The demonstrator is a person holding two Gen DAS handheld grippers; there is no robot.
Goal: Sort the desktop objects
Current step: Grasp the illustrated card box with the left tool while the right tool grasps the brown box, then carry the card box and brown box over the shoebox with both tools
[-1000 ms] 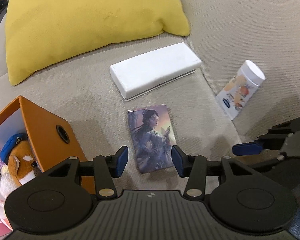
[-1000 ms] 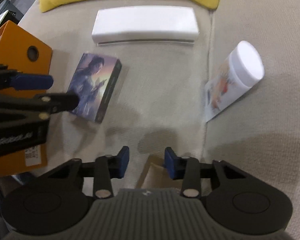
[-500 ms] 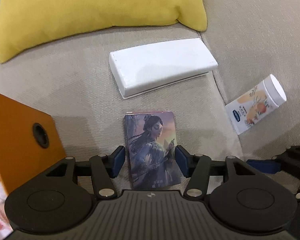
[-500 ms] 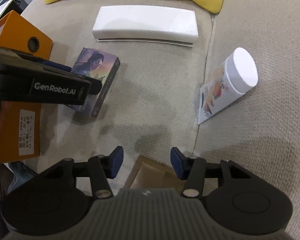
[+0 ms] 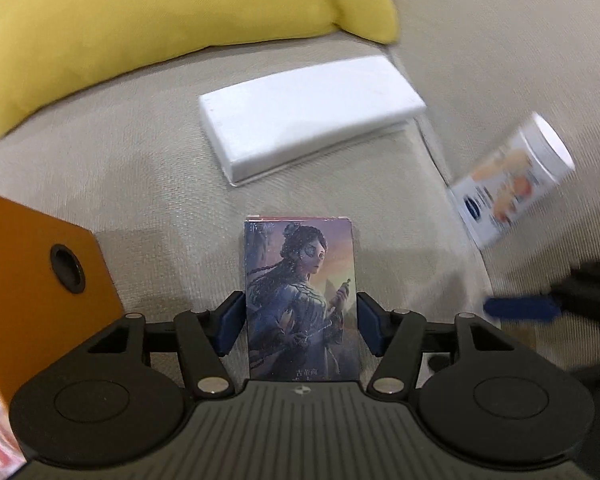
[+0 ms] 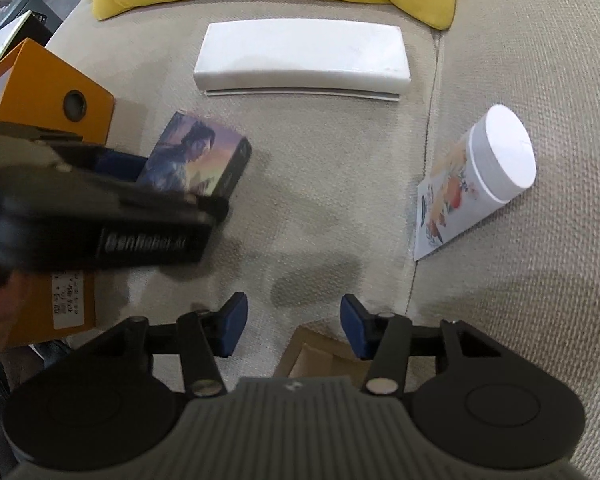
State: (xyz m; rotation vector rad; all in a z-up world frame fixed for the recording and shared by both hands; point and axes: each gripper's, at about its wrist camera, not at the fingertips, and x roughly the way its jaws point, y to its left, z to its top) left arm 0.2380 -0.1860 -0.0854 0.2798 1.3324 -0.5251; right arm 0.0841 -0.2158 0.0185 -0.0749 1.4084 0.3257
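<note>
Leftmost sits 1 orange box (image 5: 40,280) w/ a round hole in its side, on the beige sofa (image 6: 340,200). Just right of it, the left gripper (image 5: 300,322) points steeply down, its 2 blue pads (image 5: 230,326) either side of 1 illustrated card box (image 5: 300,300); jaws have just been opening wider, box btwn them. Left pad looks to touch the box edge, right pad shows a slim gap, so no firm grip seen. Behind: 1 yellow pillow (image 5: 160,20) and 1 white flat box (image 5: 312,128), apart from each other. Right of centre, the right gripper (image 6: 290,326) hangs w/ jaws part open, just been widening, nothing btwn pads; a brown cardboard piece (image 6: 324,360) lies beneath. Far right, 1 white-capped tube (image 6: 476,184) lies tilted by the cushion seam.
</note>
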